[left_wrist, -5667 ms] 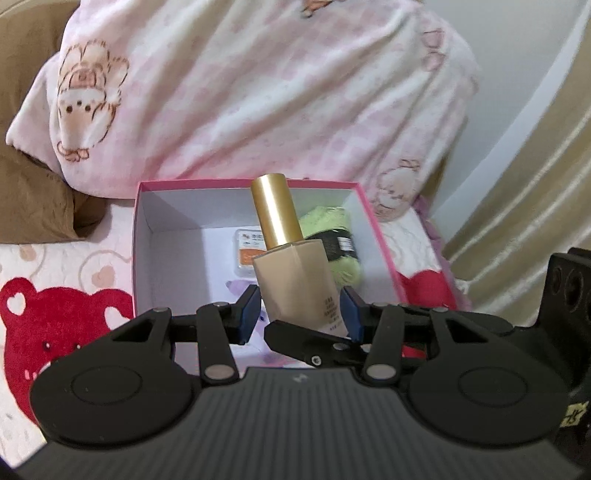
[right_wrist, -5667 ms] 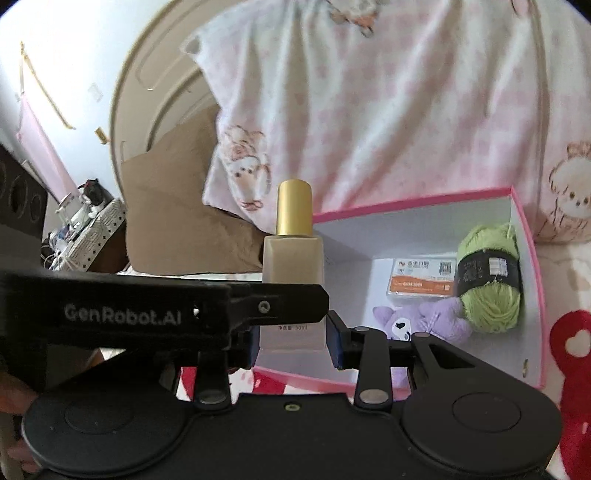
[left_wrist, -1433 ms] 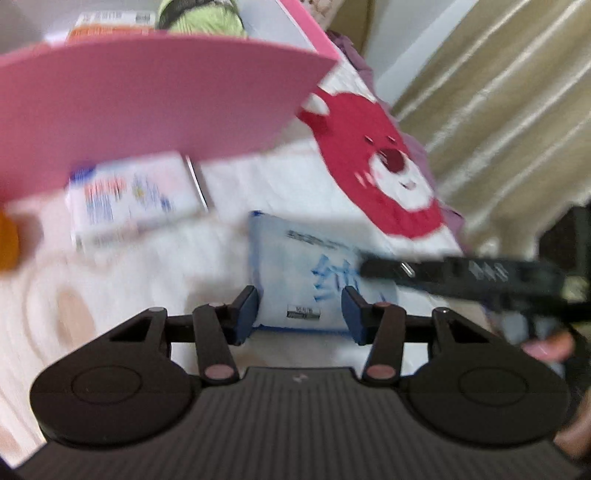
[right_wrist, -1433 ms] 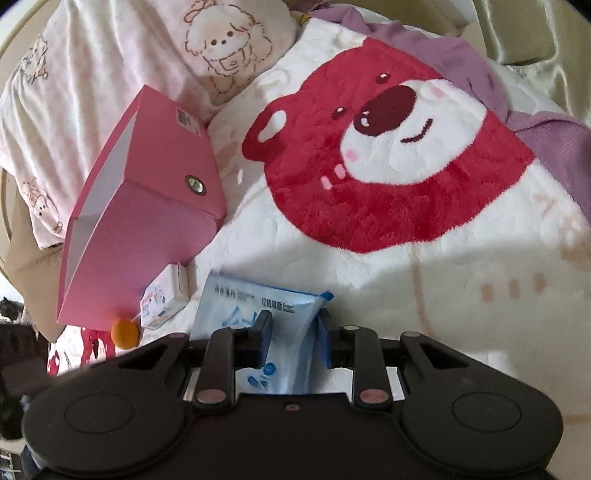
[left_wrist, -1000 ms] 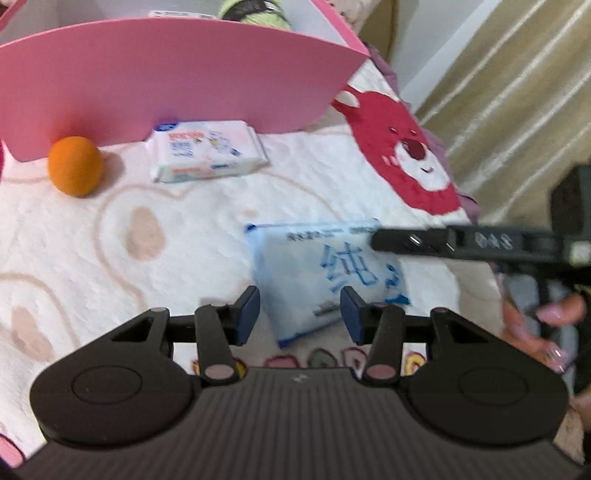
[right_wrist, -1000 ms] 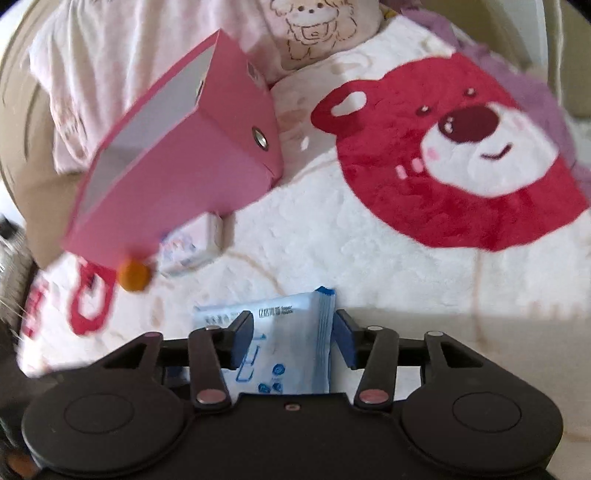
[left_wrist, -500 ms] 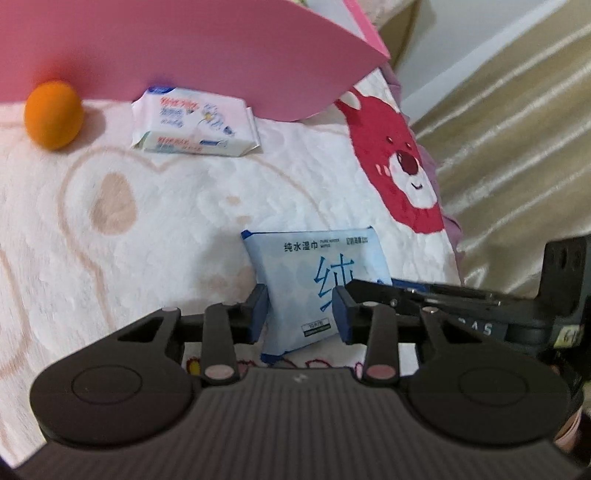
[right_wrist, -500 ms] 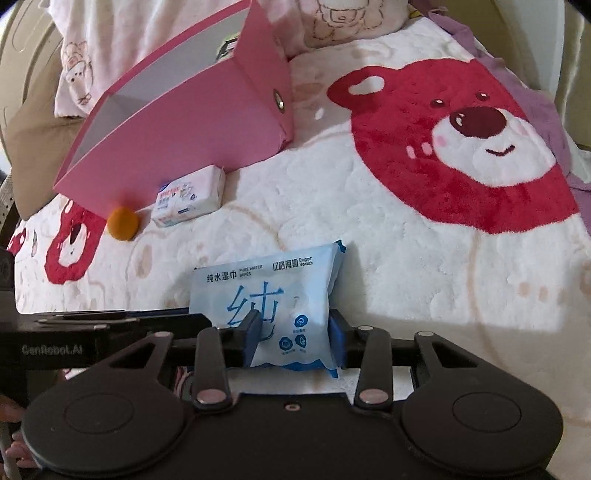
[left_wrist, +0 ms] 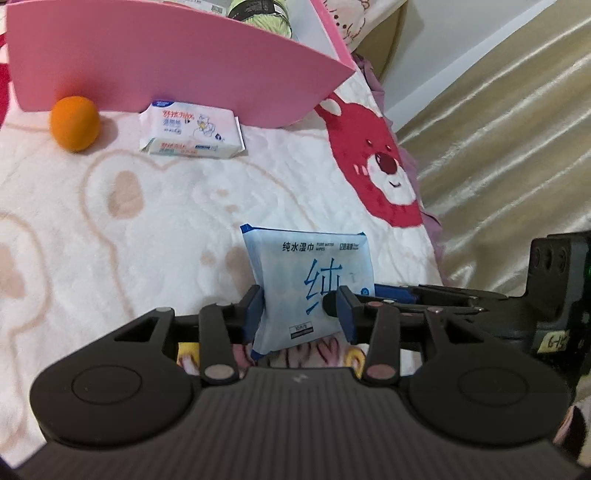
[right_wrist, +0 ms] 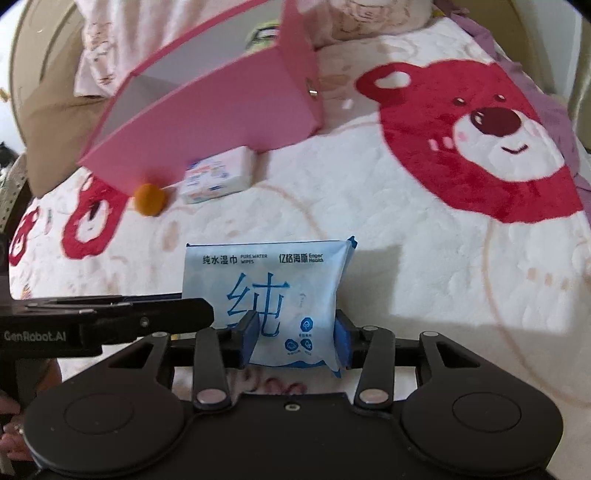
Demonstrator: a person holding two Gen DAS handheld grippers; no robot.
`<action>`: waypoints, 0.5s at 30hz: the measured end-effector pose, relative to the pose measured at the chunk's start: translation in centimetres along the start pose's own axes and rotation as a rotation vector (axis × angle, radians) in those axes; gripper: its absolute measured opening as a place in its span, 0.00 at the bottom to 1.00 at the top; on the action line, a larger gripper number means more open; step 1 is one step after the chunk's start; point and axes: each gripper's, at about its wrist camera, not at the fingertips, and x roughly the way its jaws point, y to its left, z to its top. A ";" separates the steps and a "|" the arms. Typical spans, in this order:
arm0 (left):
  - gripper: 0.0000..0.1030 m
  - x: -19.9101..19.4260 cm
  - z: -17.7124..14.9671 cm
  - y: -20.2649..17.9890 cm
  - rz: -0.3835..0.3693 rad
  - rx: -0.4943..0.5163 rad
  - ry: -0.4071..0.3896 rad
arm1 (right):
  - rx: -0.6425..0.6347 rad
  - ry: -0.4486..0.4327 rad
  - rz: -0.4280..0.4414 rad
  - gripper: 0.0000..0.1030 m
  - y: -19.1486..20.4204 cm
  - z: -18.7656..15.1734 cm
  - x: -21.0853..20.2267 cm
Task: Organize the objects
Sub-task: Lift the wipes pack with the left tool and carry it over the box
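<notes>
A blue wet-wipes pack [left_wrist: 310, 280] [right_wrist: 273, 284] is held tilted up off the bear-print blanket. My left gripper [left_wrist: 301, 314] is shut on its lower left part. My right gripper [right_wrist: 295, 332] is shut on its lower right part; its arm shows in the left wrist view [left_wrist: 443, 295]. The pink box [left_wrist: 177, 62] [right_wrist: 221, 96] stands open farther back, with green yarn [left_wrist: 258, 11] inside. A small white wipes pack [left_wrist: 192, 129] [right_wrist: 218, 173] and an orange [left_wrist: 75, 123] [right_wrist: 149, 199] lie in front of the box.
A pink-white pillow [right_wrist: 147, 37] and a brown cushion [right_wrist: 55, 122] lie behind the box. Beige curtains [left_wrist: 517, 129] hang at the bed's right edge. The blanket [right_wrist: 424, 240] carries red bear faces [right_wrist: 476, 133].
Both grippers have closed on the blue wipes pack and lifted it up off the blanket. Earlier, the bottle was in the left gripper over the box.
</notes>
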 end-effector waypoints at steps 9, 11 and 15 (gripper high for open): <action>0.39 -6.6 0.1 -0.7 -0.035 0.001 -0.039 | -0.141 -0.096 0.032 0.62 5.7 -0.3 -5.5; 0.39 -8.3 0.4 -1.0 -0.049 0.009 -0.064 | -0.162 -0.118 0.046 0.63 6.6 0.2 -6.6; 0.39 -11.5 1.8 -1.9 -0.046 0.043 -0.103 | -0.211 -0.158 0.062 0.65 8.8 1.5 -8.3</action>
